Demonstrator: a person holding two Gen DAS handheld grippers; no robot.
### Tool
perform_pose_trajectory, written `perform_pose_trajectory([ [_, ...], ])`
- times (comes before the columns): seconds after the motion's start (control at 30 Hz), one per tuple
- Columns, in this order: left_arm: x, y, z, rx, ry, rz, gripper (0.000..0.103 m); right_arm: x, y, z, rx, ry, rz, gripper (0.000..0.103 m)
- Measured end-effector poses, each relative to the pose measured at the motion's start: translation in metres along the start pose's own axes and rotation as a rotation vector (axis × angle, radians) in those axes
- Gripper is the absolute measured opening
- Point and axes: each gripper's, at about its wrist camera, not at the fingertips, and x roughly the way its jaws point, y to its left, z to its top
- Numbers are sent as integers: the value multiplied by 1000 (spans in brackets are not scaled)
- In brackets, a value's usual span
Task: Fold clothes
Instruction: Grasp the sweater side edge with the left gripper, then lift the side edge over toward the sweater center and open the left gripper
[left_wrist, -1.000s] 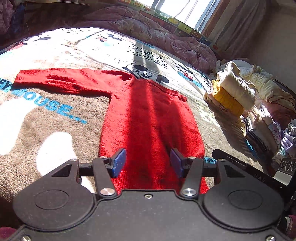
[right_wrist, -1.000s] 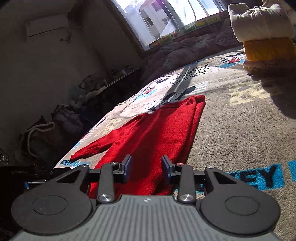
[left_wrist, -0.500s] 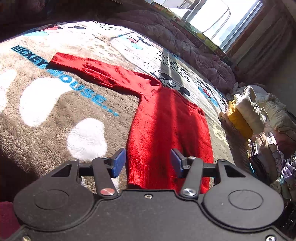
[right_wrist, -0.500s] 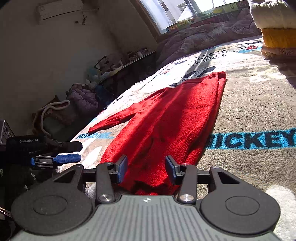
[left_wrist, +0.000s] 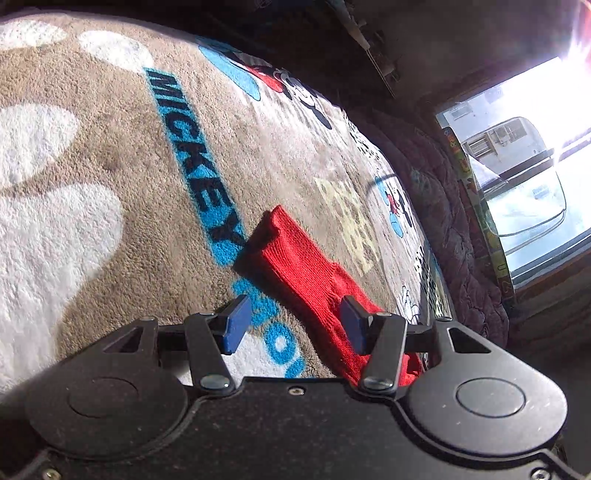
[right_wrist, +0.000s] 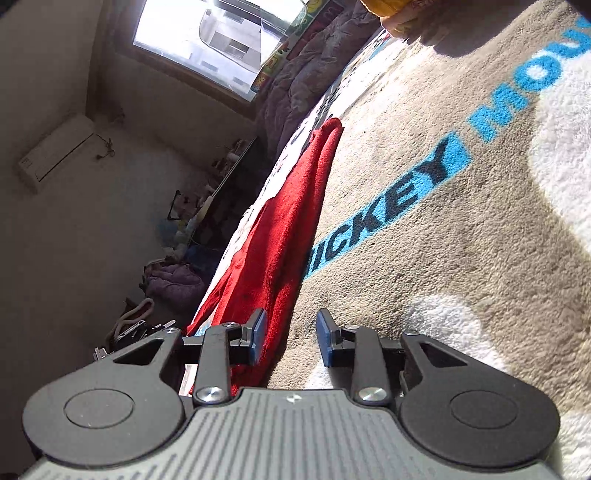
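The left claw (left_wrist: 293, 323) has its blue pads standing apart with nothing clamped between them; the red sweater (left_wrist: 310, 284) runs under the gap, its sleeve reaching out ahead to a cuff that lies on the blue lettering of the blanket (left_wrist: 110, 155). The right pad sits over the sleeve, though whether it touches the knit cannot be told. The right claw (right_wrist: 290, 338) has just been closing its jaws, which are a narrower gap apart and grip nothing; the sweater's edge lies just beside and under the left pad, while the right pad is over bare blanket.

The surface is a bed covered by a plush tan blanket with white patches, blue "MICKEY MOUSE" lettering and cartoon mouse prints. The sweater lies flat on it in strong sunlight, stretching away from the right claw toward the far side of the bed.

Beyond the blanket, a rumpled purple quilt (right_wrist: 295, 85) is bunched along the far edge under a bright window (right_wrist: 218, 40). In the right wrist view, a wall-mounted air conditioner (right_wrist: 55, 153) hangs on the plain wall, a cluttered shelf (right_wrist: 221, 177) runs beside the bed, and a purple bundle (right_wrist: 173, 284) sits on the floor. A yellow garment (right_wrist: 388, 7) shows at the top edge, casting a shadow on the blanket.
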Motion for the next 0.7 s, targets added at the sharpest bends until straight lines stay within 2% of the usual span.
perform_pose_trajectory([
  [0.13,21,-4,16,-13,-16,8,50,3,-3,2,10,0,16,30],
  [0.2,30,-10,20,8,-11,23,48,4,-3,2,6,4,18,30],
  [0.23,34,-15,21,35,-7,39,45,4,-3,2,4,5,19,30],
  [0.27,37,-20,22,71,-1,60,30,4,-3,2,3,6,20,30],
  [0.3,39,-26,22,111,13,75,6,4,-3,2,3,6,20,29],
  [0.37,33,-40,16,179,7,64,6,4,-4,3,6,5,20,29],
  [0.57,-11,-113,-26,428,-29,-152,6,3,-5,5,38,-1,32,30],
  [0.7,-36,-174,-68,603,-20,-285,6,0,-9,8,92,-15,67,37],
])
